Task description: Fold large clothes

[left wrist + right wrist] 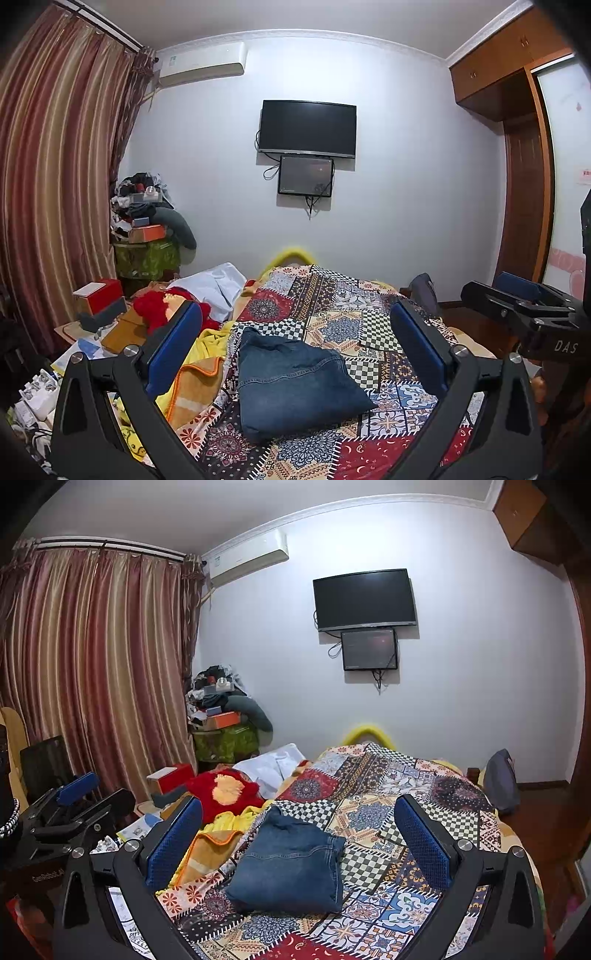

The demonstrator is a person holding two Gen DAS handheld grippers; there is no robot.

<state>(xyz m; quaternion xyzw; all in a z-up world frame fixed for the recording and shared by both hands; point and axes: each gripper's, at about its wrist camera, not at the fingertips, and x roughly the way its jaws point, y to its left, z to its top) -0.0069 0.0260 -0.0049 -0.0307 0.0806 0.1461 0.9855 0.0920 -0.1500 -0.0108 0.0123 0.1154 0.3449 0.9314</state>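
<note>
Nearest, the left gripper (295,343) and the right gripper (297,834) stand spread to their widest, blue pads (173,347) bare, gripping nothing. Just beyond, at 12 o'clock between the fingers, the folded blue denim jeans (291,384) lie on the colourful patchwork-print bedspread (369,325), touching neither tool. At 10 o'clock sits a red knitted garment (221,790). Farthest, at 12 o'clock, a black flat-screen television (307,128) hangs on the white wall.

The flat patchwork-patterned bedspread (399,812) lies bare to the right of and beyond the folded blue denim garment (291,864), leaving room to pass. Left of it, a crumpled yellow-and-orange blanket (210,845) and a red knitted garment (221,790) crowd the bed's edge.
</note>
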